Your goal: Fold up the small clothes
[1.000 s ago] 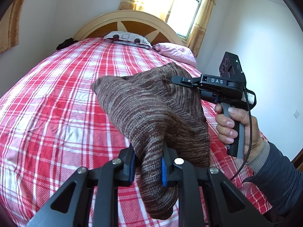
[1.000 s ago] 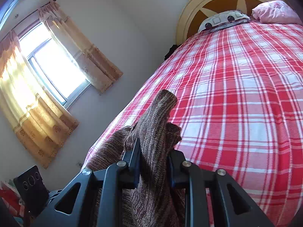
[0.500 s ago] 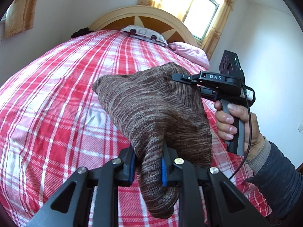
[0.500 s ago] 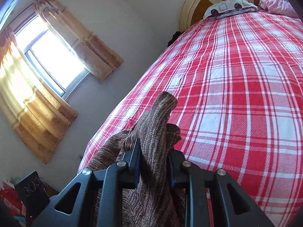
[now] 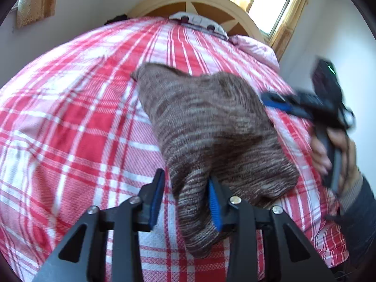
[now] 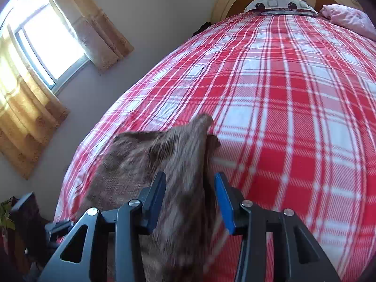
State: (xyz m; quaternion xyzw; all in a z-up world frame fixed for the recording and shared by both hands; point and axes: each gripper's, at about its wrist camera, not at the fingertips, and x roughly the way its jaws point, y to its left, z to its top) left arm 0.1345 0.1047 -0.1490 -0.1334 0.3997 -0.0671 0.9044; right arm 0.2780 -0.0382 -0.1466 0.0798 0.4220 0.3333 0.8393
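On our left, the black left gripper (image 5: 185,199) stands spread, its blue pads either side of the brown marled knit garment (image 5: 211,127) but slack, so the cloth can settle on the red-and-white plaid bedspread (image 5: 70,122). Over on the right, the right gripper (image 6: 191,202) is parted too, the knit running loose between its fingers (image 6: 223,199), which looks like a release to lay it flat for folding.

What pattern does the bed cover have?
The bed cover is red-and-white plaid; it shows best in the right wrist view.
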